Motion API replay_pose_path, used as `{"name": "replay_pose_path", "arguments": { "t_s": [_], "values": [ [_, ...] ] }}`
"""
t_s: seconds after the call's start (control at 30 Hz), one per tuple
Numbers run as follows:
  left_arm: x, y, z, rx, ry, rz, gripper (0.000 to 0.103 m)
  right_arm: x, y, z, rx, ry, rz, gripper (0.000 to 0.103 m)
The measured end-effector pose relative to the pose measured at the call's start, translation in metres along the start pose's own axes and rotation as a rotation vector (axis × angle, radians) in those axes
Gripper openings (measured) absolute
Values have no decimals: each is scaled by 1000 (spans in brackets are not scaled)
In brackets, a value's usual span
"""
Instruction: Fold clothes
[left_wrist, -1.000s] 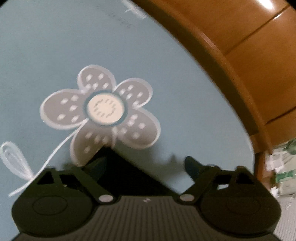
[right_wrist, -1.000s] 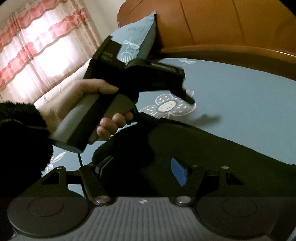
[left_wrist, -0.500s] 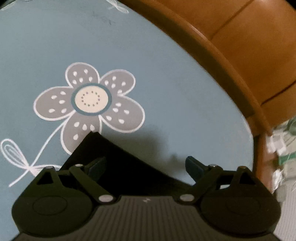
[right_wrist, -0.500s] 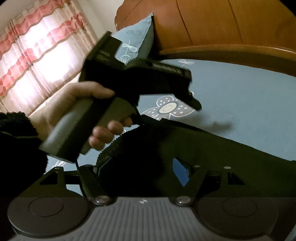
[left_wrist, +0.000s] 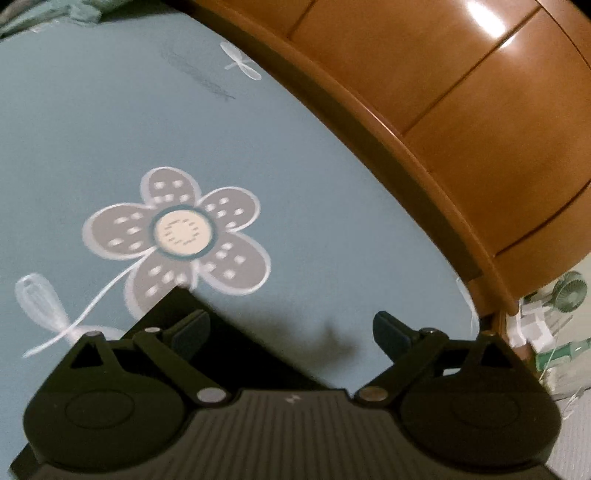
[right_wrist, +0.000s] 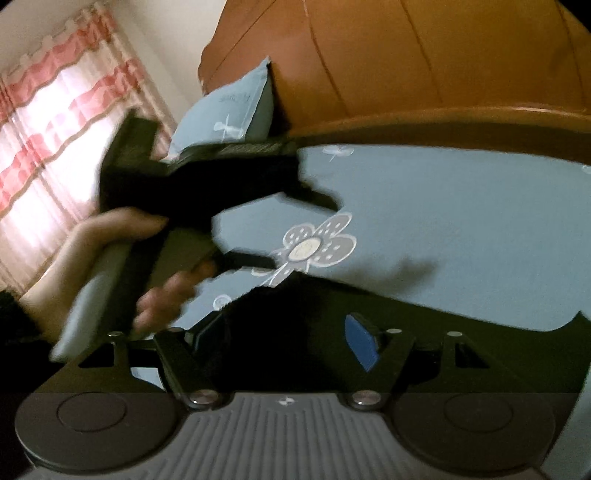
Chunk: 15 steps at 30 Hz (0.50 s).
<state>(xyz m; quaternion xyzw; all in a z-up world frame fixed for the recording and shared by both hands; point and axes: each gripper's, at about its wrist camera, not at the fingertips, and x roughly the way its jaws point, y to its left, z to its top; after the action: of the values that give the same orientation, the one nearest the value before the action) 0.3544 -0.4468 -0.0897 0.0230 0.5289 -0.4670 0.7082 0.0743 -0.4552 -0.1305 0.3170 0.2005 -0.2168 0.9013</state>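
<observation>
A black garment (right_wrist: 424, 332) lies flat on a blue bedsheet with a grey flower print (right_wrist: 317, 245). My right gripper (right_wrist: 284, 332) is open just above the garment, holding nothing. My left gripper (left_wrist: 291, 328) is open and empty; only a black corner of the garment (left_wrist: 221, 343) shows beneath its left finger. In the right wrist view the left gripper (right_wrist: 229, 173) is held in a hand above the sheet, left of the flower, blurred by motion.
A wooden headboard (left_wrist: 461, 129) curves along the far edge of the bed. A blue pillow (right_wrist: 229, 110) leans against it. Pink striped curtains (right_wrist: 55, 147) hang at left. A small green fan (left_wrist: 569, 291) stands beyond the bed corner.
The left gripper has lifted up and away from the garment's corner, staying open. The right gripper has hardly moved over the black cloth.
</observation>
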Motion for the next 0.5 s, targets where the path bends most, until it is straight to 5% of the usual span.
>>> {"name": "replay_pose_path", "arguments": {
  "t_s": [0.2,0.5],
  "values": [
    [-54,12,-42,-68,-23,51,94,-11,-24,13,22,-5,-54,78],
    [-102,20,-111,-38,34,103,94,-21,-52,12,73,-18,-130,79]
  ]
}}
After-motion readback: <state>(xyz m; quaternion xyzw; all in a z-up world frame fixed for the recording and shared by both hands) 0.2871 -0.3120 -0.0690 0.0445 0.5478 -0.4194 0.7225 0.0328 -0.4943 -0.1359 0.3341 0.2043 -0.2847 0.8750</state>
